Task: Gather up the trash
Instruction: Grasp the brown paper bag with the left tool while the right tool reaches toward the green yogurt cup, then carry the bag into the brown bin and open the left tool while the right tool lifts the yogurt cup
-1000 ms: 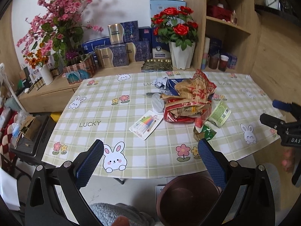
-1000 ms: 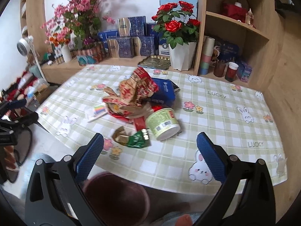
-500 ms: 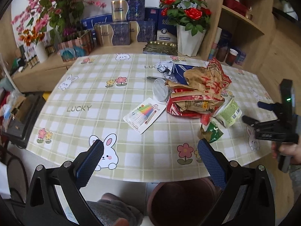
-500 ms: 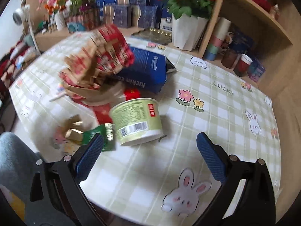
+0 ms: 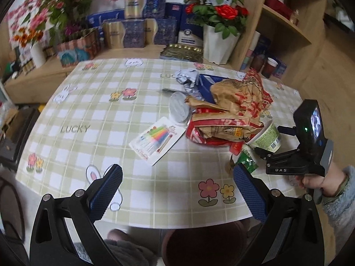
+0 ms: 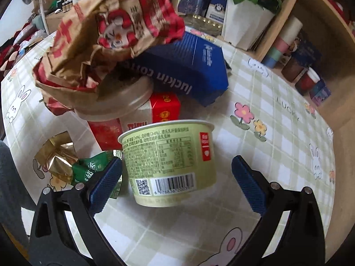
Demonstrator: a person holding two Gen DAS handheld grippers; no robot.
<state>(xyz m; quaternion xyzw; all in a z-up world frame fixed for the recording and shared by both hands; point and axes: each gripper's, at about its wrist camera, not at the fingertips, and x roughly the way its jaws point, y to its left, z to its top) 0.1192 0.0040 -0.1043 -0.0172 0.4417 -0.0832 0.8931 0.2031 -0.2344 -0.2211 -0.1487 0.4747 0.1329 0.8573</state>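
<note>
The right gripper [image 6: 176, 177] is spread wide around a green cup [image 6: 168, 161] lying on its side at the near right edge of the trash pile, with neither pad seeming to touch it. To grip well, it should close evenly across the cup's middle, keeping the left pad clear of the green wrapper [image 6: 93, 169] just beside it. The left gripper [image 5: 177, 190] hangs open and empty over the near edge of the desk [image 5: 88, 110], above a brown bin [image 5: 204, 246]. Behind the cup lie a crumpled paper bag [image 6: 106, 33] and a blue box [image 6: 188, 66]; flowers and shelves stand beyond.
</note>
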